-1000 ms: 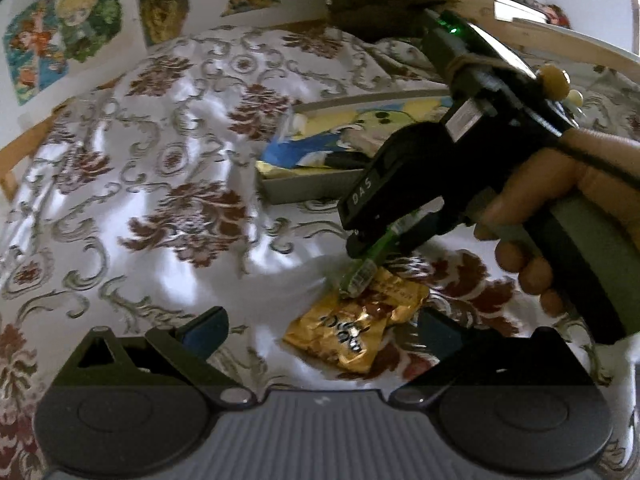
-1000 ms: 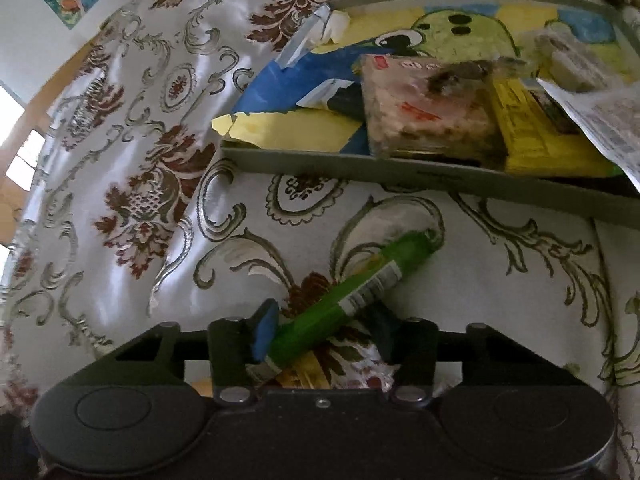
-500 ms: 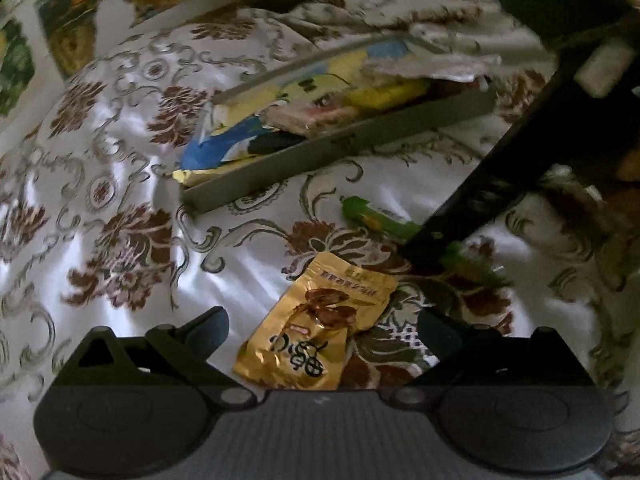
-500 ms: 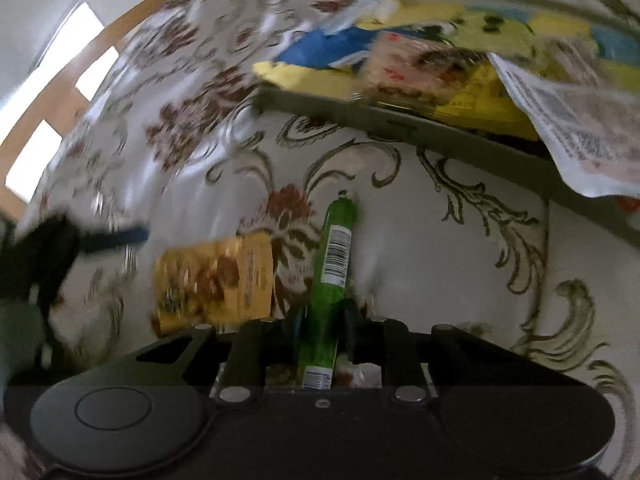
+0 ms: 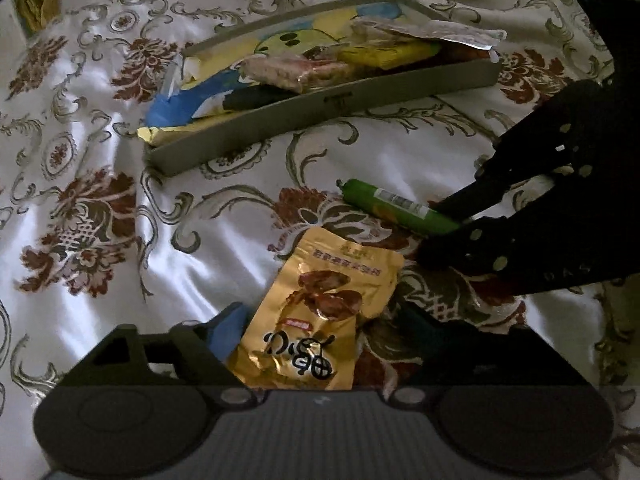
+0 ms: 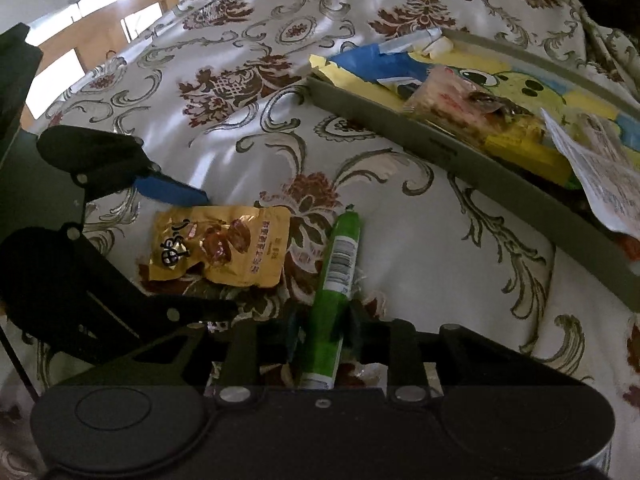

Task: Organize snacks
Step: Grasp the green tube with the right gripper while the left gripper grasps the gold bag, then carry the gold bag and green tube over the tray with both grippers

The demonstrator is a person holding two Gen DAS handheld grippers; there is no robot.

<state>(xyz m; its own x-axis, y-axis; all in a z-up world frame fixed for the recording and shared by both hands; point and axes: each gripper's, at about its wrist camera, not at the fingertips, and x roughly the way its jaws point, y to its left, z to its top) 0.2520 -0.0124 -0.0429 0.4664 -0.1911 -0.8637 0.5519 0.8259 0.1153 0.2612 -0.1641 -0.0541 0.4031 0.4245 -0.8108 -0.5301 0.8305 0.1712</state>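
1. Right wrist view shows the right gripper point(image 6: 322, 330) with its fingers clamped on the near end of a green plastic-wrapped sausage stick point(image 6: 338, 276), low in the centre of the frame. Most of the stick's length juts forward past the grip, so it could pivot or slide out if it is swung quickly.

2. Across the upper right runs a shallow grey tray point(image 6: 440, 146) already crowded with snack packets. If the stick is carried in low, its free tip could catch the tray's near wall, or land on the heap and roll back out.

3. Left wrist view has the left gripper point(image 5: 320, 330) with its fingers apart, one on each side of a flat gold foil pouch with brown print point(image 5: 320, 320) that lies at lower centre on the floral satin bedspread point(image 5: 100, 160). The blue pad sits just beside the pouch's left edge.

4. A flat, slick pouch on soft, glossy cloth is a likely miss: the fingers may pinch fabric with it, or skid off the foil.

5. Both grippers work near each other, the right one filling the frame's right side, so a careless lift risks a collision.
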